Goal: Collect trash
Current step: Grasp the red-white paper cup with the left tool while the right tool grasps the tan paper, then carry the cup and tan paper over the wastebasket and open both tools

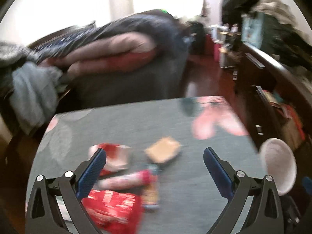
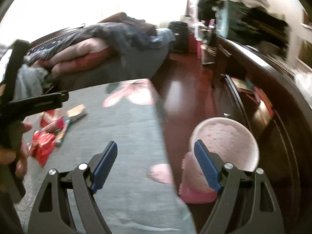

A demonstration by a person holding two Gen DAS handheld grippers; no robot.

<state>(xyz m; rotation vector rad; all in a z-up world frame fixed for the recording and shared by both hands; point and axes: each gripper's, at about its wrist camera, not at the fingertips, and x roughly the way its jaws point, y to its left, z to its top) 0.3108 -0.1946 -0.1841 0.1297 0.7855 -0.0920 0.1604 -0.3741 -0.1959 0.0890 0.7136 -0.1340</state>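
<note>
Blurrily, the left gripper (image 1: 154, 156) gapes empty over crinkled red wrappers (image 1: 112, 204) and a flat tan packet (image 1: 162, 149) on the grey cloth-covered table (image 1: 195, 185), while the right gripper (image 2: 156, 149), jaws wide and empty, straddles the table edge beside a round pink bin (image 2: 224, 146) on glossy dark wood floor (image 2: 181, 95).

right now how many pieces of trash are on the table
About 5, all clustered on the grey table, though blur may hide more: red bag, red-white wrapper, tan packet, pink-red tube, and small colourful wrapper.

Crumpled red wrappers (image 1: 111, 206) on grey table (image 1: 195, 185)
</note>
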